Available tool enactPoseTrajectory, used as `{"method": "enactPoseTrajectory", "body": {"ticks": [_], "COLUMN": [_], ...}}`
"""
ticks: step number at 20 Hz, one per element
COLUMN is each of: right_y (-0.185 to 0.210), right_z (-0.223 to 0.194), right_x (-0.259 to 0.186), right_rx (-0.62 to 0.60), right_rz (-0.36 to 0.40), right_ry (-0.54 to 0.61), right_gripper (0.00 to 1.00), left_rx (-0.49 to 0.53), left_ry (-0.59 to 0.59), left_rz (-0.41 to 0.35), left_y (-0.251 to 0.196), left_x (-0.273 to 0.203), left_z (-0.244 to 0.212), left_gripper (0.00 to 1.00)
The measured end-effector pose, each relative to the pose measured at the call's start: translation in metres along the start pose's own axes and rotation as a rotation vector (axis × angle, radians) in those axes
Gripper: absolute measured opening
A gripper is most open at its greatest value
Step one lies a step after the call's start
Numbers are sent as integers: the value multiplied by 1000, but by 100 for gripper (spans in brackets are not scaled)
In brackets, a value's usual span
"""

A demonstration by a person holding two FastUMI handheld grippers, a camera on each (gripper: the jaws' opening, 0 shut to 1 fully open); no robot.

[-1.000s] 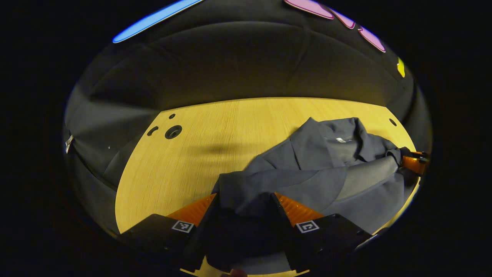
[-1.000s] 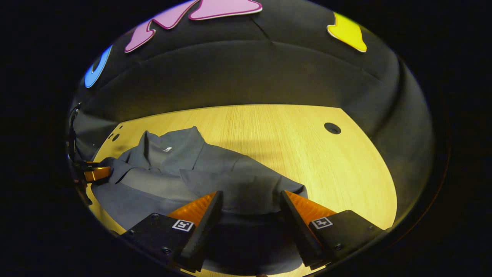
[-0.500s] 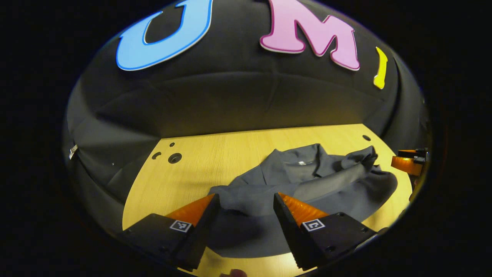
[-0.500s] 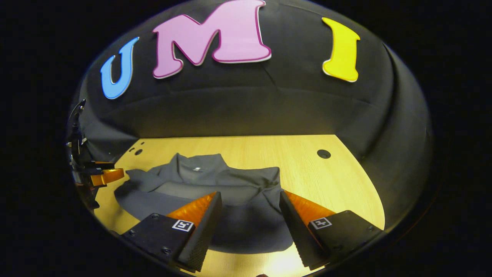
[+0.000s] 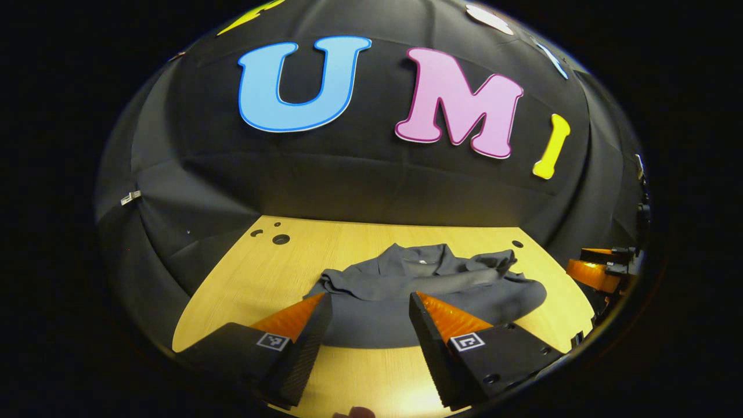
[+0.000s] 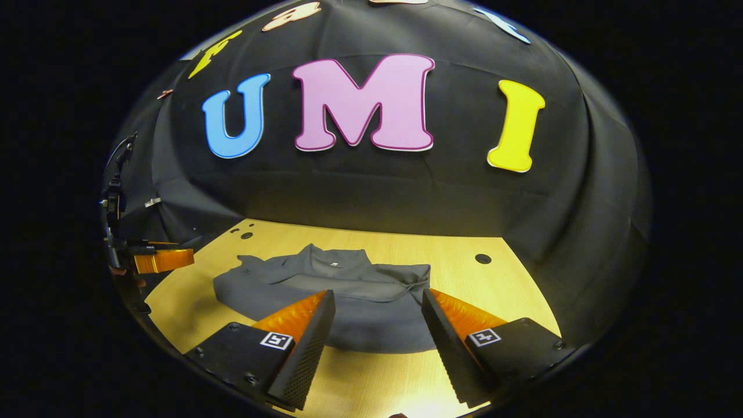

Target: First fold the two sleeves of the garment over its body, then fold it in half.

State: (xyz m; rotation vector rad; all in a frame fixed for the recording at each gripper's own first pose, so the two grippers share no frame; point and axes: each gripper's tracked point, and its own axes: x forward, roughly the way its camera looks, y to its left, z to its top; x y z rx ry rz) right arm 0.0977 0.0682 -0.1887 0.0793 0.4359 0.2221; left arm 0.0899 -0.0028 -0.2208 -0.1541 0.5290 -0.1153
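Left gripper (image 5: 365, 302) raised off the table, fingers spread wide, nothing between them. Right gripper (image 6: 377, 299) same: fingers wide apart, gripping nothing, clear of the cloth. Grey garment (image 5: 429, 290) lying in a rumpled heap on the wooden table (image 5: 255, 278), collar at the far side, a sleeve folded across the body (folds bunched, edges not flat). In the right gripper view garment (image 6: 348, 296) sits just beyond the fingertips, centre-left on the table (image 6: 493, 290). No containers in the scene. Table top light wood with a few round holes: a cluster (image 5: 277, 237) at the far left corner, a single hole (image 6: 482, 258) toward the far right. Other gripper visible at the edge of each view: right one (image 5: 598, 270) at far right, left one (image 6: 157, 259) at far left. Black cloth wall (image 6: 377, 191) wrapped around the back and sides of the table.
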Motion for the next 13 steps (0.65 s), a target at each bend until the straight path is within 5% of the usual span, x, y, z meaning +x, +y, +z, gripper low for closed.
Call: {"method": "enactPoseTrajectory", "body": {"ticks": [13], "right_y": [4], "right_z": [-36], "right_x": [-44], "right_rx": [68], "right_rz": [-37], "right_ry": [101], "right_gripper": [92], "left_rx": [-22], "left_ry": [51], "left_rz": [34], "left_y": [23], "left_x": [-62], "left_z": [-39], "left_gripper": [85]}}
